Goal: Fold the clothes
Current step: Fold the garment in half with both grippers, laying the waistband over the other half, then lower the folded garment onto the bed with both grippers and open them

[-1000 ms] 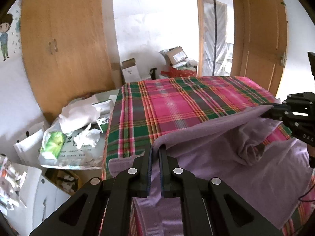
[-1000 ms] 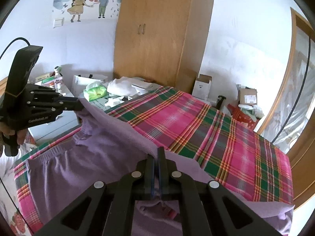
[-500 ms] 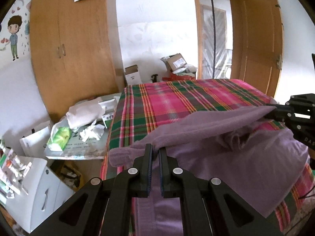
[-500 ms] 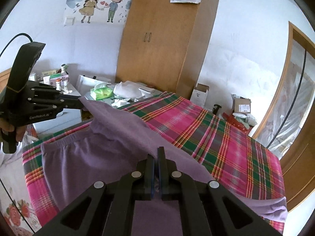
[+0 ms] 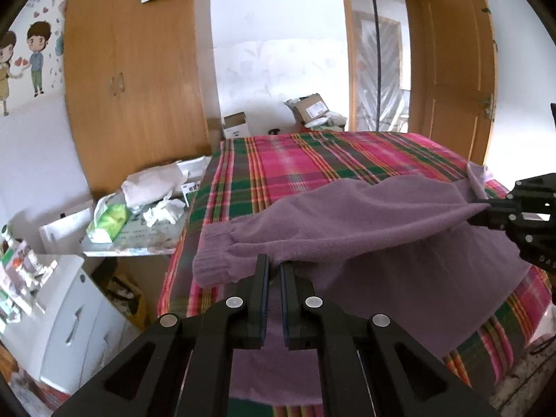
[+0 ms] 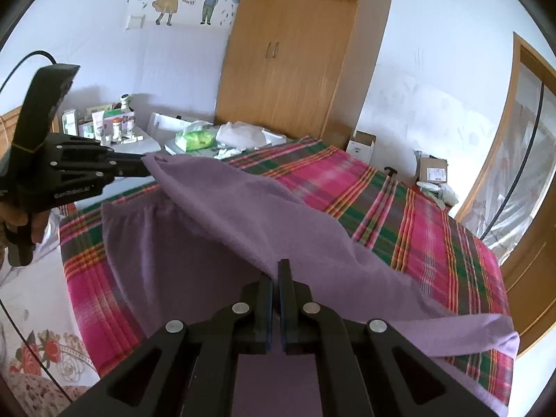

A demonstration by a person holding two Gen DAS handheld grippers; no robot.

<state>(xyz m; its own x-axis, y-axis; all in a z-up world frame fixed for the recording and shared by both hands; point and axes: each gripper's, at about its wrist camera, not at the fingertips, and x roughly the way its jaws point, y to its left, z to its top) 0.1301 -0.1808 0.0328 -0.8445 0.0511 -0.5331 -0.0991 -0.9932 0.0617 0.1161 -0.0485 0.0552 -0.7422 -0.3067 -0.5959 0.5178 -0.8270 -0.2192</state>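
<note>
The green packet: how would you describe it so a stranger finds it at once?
Look left of the plaid bed, at the low cluttered table before the wardrobe. The green packet lies among white crumpled papers; it alone is bright green.

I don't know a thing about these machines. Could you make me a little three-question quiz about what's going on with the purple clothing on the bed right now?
1. True or false: both the left tool and the right tool are clamped on the purple garment.
2. The garment lies over a bedspread that is: A) plain white B) pink and green plaid C) blue striped
3. Fill in: the ribbed cuff hangs just to the ____ of the left tool in its own view.

Key: 1 true; 2 B; 3 left
</note>
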